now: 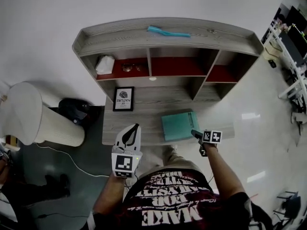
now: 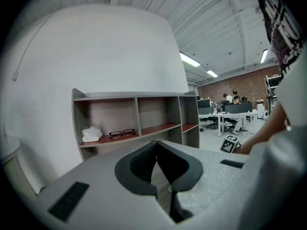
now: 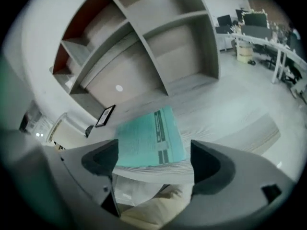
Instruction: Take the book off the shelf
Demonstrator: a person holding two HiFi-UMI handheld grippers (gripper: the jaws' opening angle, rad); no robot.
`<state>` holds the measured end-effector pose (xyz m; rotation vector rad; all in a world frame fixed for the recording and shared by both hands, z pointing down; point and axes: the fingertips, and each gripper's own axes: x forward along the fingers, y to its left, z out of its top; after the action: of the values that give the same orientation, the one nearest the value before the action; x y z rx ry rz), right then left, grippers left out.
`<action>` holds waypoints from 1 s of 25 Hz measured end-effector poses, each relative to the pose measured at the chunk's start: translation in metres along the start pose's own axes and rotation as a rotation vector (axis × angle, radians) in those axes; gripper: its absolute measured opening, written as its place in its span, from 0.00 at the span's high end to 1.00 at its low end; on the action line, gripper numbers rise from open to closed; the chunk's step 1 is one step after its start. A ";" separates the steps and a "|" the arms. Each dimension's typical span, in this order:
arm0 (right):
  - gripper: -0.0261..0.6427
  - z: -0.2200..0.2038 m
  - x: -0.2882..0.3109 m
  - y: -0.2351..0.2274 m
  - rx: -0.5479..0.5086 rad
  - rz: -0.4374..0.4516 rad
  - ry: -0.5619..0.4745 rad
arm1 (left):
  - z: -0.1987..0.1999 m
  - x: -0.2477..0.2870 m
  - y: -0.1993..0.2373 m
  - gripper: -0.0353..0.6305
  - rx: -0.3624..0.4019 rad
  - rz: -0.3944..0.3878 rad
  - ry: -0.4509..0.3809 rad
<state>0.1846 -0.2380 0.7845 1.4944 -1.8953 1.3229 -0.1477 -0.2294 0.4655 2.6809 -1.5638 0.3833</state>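
A teal book [image 1: 180,125] lies flat on the grey desk top [image 1: 144,110] below the shelf unit [image 1: 168,36], its near edge at the desk's front. My right gripper [image 1: 195,133] sits at the book's front right corner. In the right gripper view the book [image 3: 148,135] lies between the wide-open jaws of the right gripper [image 3: 154,153], and the pads do not press on it. My left gripper [image 1: 135,127] hovers over the desk's front left part, apart from the book. The left gripper [image 2: 155,147] is shut with nothing in it.
A framed picture [image 1: 123,98] leans at the desk's back left. Glasses [image 1: 127,67] and a white bundle [image 1: 105,63] lie in the left shelf compartment, a teal object [image 1: 168,31] on top. A white cylinder [image 1: 29,114] and cables stand left; office desks [image 2: 230,113] lie right.
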 end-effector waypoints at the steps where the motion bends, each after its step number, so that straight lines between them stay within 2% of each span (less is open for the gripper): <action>1: 0.25 0.007 -0.014 0.010 -0.057 0.011 -0.035 | 0.000 -0.004 -0.004 0.94 -0.001 -0.005 -0.005; 2: 0.29 0.016 -0.032 0.023 -0.120 0.028 -0.087 | 0.001 -0.007 -0.007 0.94 -0.006 -0.009 -0.011; 5: 0.69 0.041 -0.091 0.070 -0.297 0.078 -0.293 | 0.005 -0.017 -0.015 0.94 -0.060 -0.012 -0.038; 9: 0.93 0.052 -0.162 0.108 -0.354 0.101 -0.508 | 0.010 -0.030 -0.023 0.94 -0.066 -0.012 -0.088; 12: 0.96 0.052 -0.206 0.131 -0.427 0.106 -0.596 | 0.020 -0.037 -0.028 0.94 -0.090 -0.014 -0.124; 15: 0.96 0.052 -0.244 0.154 -0.570 0.081 -0.641 | 0.028 -0.042 -0.034 0.94 -0.096 -0.009 -0.140; 17: 0.96 0.056 -0.267 0.167 -0.621 0.075 -0.663 | 0.032 -0.045 -0.039 0.94 -0.086 -0.003 -0.144; 25: 0.96 0.057 -0.314 0.161 -0.638 0.152 -0.692 | 0.039 -0.064 -0.064 0.94 -0.078 0.044 -0.134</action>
<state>0.1650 -0.1194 0.4475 1.5642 -2.5441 0.1445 -0.1148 -0.1476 0.4209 2.6668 -1.6374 0.1427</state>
